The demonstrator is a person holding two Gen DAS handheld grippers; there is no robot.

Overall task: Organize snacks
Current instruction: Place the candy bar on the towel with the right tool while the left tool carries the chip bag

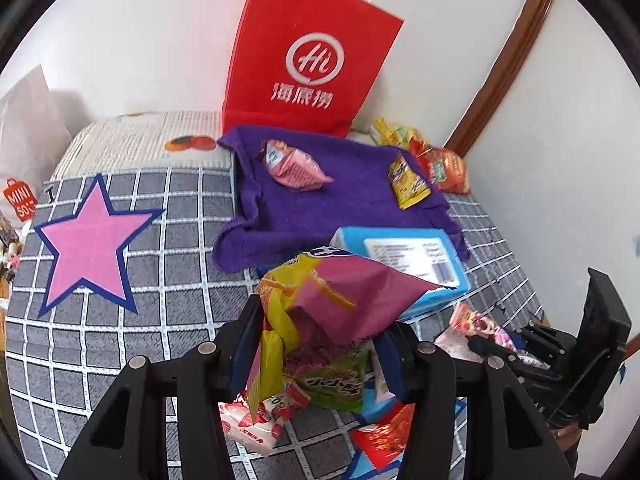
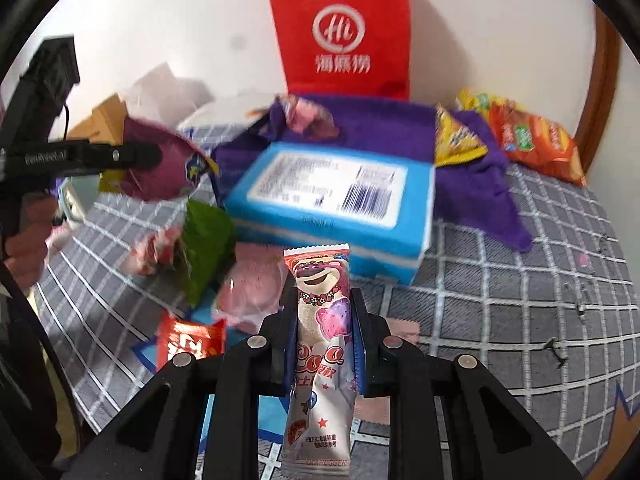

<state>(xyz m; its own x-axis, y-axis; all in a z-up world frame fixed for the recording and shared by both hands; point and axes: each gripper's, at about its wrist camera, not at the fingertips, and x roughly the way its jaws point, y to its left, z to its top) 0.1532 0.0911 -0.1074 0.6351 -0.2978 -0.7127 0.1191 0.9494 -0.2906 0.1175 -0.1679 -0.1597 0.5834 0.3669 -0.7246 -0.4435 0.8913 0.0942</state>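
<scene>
Left wrist view: the left gripper [image 1: 320, 344] is clamped on a yellow-and-magenta snack bag [image 1: 332, 300], lifted above the loose snacks; a pink star [image 1: 90, 246] marks bare checked bedding [image 1: 168, 280] to its left; right wrist view: the right gripper [image 2: 324, 332] is clamped on a bear-printed snack bar [image 2: 320, 344], near the blue box [image 2: 336, 204]; open bedding lies right, and the red paper bag [image 2: 340, 36] stands against the wall.

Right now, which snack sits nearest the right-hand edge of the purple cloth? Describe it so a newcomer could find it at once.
Start at the tall red paper bag standing against the wall; the purple cloth spreads out in front of it. On the cloth's right side lies a small yellow packet. Unlike the pink packet further left on the cloth and the orange bag just off its edge, it is yellow and slim.
</scene>
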